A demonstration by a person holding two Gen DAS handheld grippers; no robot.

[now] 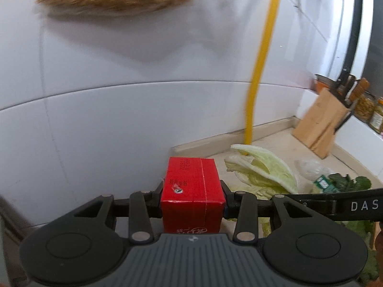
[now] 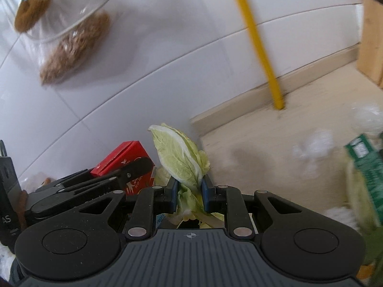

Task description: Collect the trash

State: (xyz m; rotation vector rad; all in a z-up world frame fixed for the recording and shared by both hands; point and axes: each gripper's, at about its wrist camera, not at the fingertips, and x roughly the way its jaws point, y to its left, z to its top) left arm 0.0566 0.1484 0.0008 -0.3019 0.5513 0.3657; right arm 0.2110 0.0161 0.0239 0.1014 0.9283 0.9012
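cardboard, red and box-shaped, is clamped flat-sided between the jaws of the left gripper point(image 1: 192, 192), the red carton point(image 1: 193, 191) held above the counter. crinkled cabbage leaf point(image 2: 184, 165) is pinched upright by the right gripper point(image 2: 190, 189). a yellow pole point(image 2: 258, 43) and wooden knife block point(image 1: 319, 119) are seen behind.

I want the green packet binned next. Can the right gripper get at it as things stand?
Probably not yet: the right gripper is shut on a cabbage leaf, so it has no free jaws. The green packet lies unobstructed on the counter.
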